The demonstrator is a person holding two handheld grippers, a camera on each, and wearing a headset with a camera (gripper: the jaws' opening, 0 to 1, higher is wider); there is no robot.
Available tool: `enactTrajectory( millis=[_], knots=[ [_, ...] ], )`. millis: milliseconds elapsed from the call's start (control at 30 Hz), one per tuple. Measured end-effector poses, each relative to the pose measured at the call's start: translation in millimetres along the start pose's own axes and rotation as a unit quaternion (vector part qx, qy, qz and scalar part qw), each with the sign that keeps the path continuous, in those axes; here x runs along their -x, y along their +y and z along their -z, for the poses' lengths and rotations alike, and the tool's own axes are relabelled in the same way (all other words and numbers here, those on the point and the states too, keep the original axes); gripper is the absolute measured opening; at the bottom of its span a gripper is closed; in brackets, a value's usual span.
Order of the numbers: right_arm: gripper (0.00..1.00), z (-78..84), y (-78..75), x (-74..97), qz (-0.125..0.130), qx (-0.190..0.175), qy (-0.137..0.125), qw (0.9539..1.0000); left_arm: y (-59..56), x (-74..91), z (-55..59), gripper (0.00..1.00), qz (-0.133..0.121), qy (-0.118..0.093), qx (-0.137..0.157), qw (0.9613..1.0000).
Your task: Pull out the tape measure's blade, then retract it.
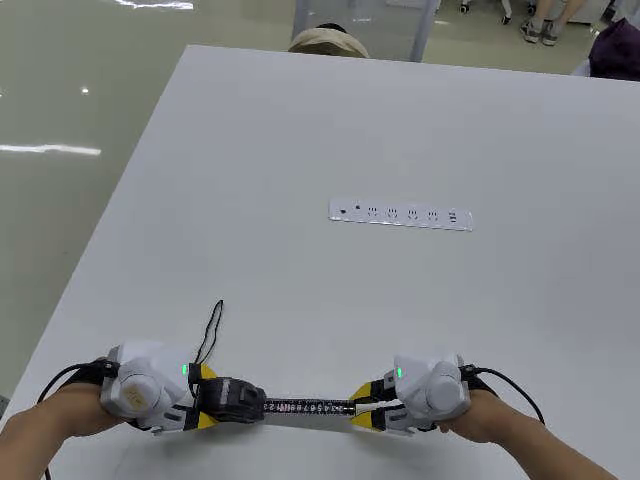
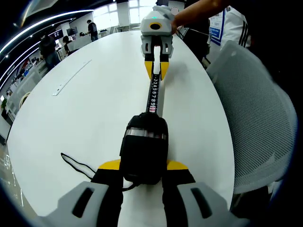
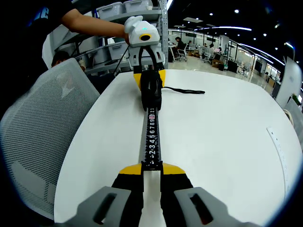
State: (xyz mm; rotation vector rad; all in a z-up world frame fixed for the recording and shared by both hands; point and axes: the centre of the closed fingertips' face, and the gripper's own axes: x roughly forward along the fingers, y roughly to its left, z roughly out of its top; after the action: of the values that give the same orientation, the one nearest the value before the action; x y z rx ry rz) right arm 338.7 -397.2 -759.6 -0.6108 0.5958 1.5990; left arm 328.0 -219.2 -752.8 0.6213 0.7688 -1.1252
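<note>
Case [image 2: 144, 142] clamped by left tongs [image 2: 144, 166] | blade [image 3: 151, 135] tip hidden in right tongs [image 3: 151, 170]

Black case [image 2: 144, 146]; black blade [image 3: 152, 137] with white numerals, a few red. Left gripper [image 2: 142, 166] and right gripper [image 3: 152, 171]: white bodies, black jaws tipped yellow, green lights. White table [image 1: 400, 130], black cord [image 1: 210, 330], grey mesh chair [image 3: 42, 123].

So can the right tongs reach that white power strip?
Probably yes: the table toward the power strip is bare. But the right tongs are clamped on the blade, so they'd need to let go first.
</note>
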Motion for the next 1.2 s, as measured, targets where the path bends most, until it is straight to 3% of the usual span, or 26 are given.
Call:
enactTrajectory(
  millis=[1200],
  knots=[
    [0.10, 16.5, -0.1, 15.4, 0.003, -0.007, 0.006, 1.0000, -0.8, -0.5, -1.5, 0.27, 0.002, 0.002, -0.002, 1.0000]
  ],
)
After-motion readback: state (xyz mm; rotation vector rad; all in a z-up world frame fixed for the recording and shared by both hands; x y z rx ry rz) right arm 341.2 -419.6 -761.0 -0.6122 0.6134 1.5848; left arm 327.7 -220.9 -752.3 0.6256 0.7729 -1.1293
